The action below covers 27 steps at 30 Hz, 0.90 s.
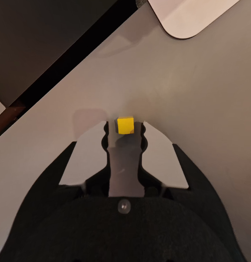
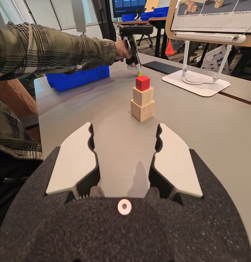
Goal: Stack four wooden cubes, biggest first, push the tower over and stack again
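A tower of three cubes stands on the grey table (image 2: pixel 193 127): a large plain wooden cube (image 2: pixel 142 110) at the bottom, a smaller wooden cube (image 2: pixel 142 96) on it, and a red cube (image 2: pixel 142 83) on top. A small yellow cube (image 1: pixel 125 125) lies on the table behind the tower; it also shows in the right wrist view (image 2: pixel 139 73). My left gripper (image 1: pixel 124 123) points down with its fingers on either side of the yellow cube, open, a gap on each side. It shows from outside in the right wrist view (image 2: pixel 139 70). My right gripper (image 2: pixel 124 124) is open and empty, just short of the tower.
A blue bin (image 2: pixel 79 79) sits at the table's far left, under the person's plaid sleeve (image 2: pixel 51 48). A white stand base (image 2: pixel 197 85) holding an instruction board is at the right; it also shows in the left wrist view (image 1: pixel 193 18). A black mat (image 2: pixel 161 66) lies behind. The tips of one gripper are about 50 cm away from the tips of the other. From my right tips it is roughly 15 cm to the smaller wooden cube (image 2: pixel 142 96); from my left, 35 cm.
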Each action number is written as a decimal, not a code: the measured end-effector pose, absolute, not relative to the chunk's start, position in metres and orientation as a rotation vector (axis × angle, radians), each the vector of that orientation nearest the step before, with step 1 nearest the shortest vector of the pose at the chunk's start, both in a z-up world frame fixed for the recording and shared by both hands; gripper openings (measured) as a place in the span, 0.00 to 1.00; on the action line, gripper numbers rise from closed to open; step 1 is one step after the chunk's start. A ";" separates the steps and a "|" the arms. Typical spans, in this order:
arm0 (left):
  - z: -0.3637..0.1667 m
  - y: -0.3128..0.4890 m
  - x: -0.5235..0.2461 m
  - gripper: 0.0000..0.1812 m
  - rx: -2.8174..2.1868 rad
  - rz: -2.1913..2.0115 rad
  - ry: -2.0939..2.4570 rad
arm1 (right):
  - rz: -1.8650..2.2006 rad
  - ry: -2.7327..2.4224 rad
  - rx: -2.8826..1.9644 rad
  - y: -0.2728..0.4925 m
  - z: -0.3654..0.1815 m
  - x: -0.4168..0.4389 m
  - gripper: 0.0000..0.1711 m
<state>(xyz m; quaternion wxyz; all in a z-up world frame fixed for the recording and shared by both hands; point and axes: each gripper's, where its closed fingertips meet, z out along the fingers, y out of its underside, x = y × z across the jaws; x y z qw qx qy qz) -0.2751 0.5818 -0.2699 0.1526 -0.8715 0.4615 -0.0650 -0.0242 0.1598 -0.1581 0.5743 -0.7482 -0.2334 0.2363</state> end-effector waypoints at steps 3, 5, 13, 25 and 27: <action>-0.273 0.580 -0.275 0.12 -2.511 -0.206 1.347 | 0.551 -0.546 -1.756 0.161 -0.159 -0.024 0.49; -0.273 0.580 -0.275 0.12 -2.509 -0.217 1.351 | 0.553 -0.543 -1.758 0.161 -0.159 -0.024 0.49; -0.250 0.554 -0.270 0.11 -2.463 -0.267 1.447 | 0.549 -0.553 -1.751 0.160 -0.156 -0.027 0.49; -0.132 0.419 -0.170 0.11 -2.062 -0.484 1.821 | 0.551 -0.598 -1.723 0.153 -0.146 -0.042 0.49; -0.127 0.389 -0.154 0.11 -1.991 -0.486 1.914 | 0.552 -0.598 -1.716 0.152 -0.144 -0.042 0.49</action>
